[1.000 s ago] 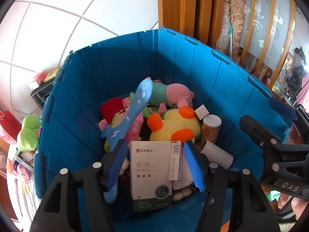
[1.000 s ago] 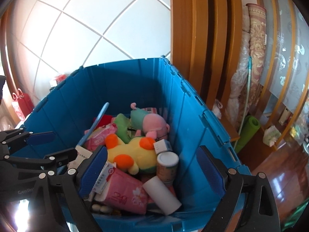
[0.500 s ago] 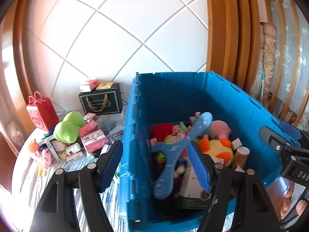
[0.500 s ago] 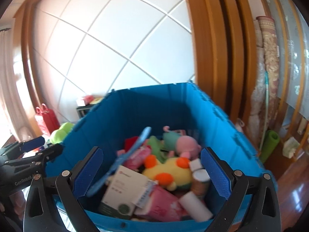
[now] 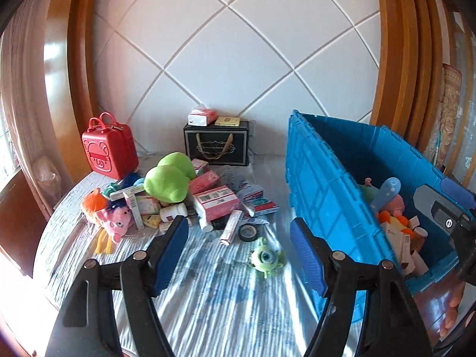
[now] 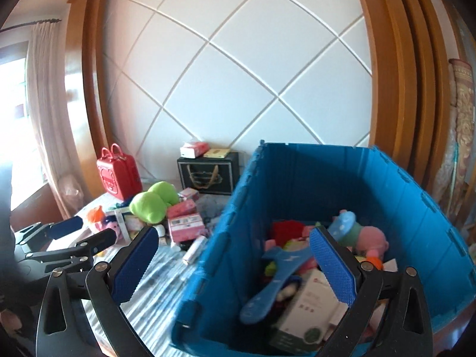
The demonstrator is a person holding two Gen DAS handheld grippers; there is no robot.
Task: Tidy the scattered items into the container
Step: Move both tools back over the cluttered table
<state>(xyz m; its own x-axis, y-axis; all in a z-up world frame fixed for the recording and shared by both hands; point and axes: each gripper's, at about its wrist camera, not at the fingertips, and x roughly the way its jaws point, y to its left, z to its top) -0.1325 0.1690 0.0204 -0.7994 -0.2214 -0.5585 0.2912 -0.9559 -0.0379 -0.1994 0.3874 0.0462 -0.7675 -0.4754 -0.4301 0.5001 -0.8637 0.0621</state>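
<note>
My left gripper point(image 5: 238, 238) hangs open over the striped tabletop, nothing between its blue pads. Just beyond its gap lie a black tape roll point(image 5: 248, 232) and a small green one-eyed toy point(image 5: 266, 257). Further back sits the scattered heap: a green plush point(image 5: 168, 178), pink boxes point(image 5: 215, 200), a pink plush point(image 5: 114, 217) and a white bottle point(image 5: 174, 211). The blue crate point(image 5: 327, 193) stands to the right. My right gripper point(image 6: 235, 247) is open and empty, straddling the crate's left wall point(image 6: 226, 238). Inside lie a blue paddle point(image 6: 276, 276), a white box point(image 6: 309, 312) and a pink plush point(image 6: 373, 238).
A red case point(image 5: 108, 148) and a black gift box point(image 5: 217, 145) with a tissue pack on top stand against the white panelled wall. Wooden frames rise on both sides. The round table's edge curves along the left. The left gripper point(image 6: 74, 238) shows at the right wrist view's left side.
Both grippers swung left, out from over the crate. The left gripper opened and let go of the white box, which now lies in the crate beside the blue paddle.
</note>
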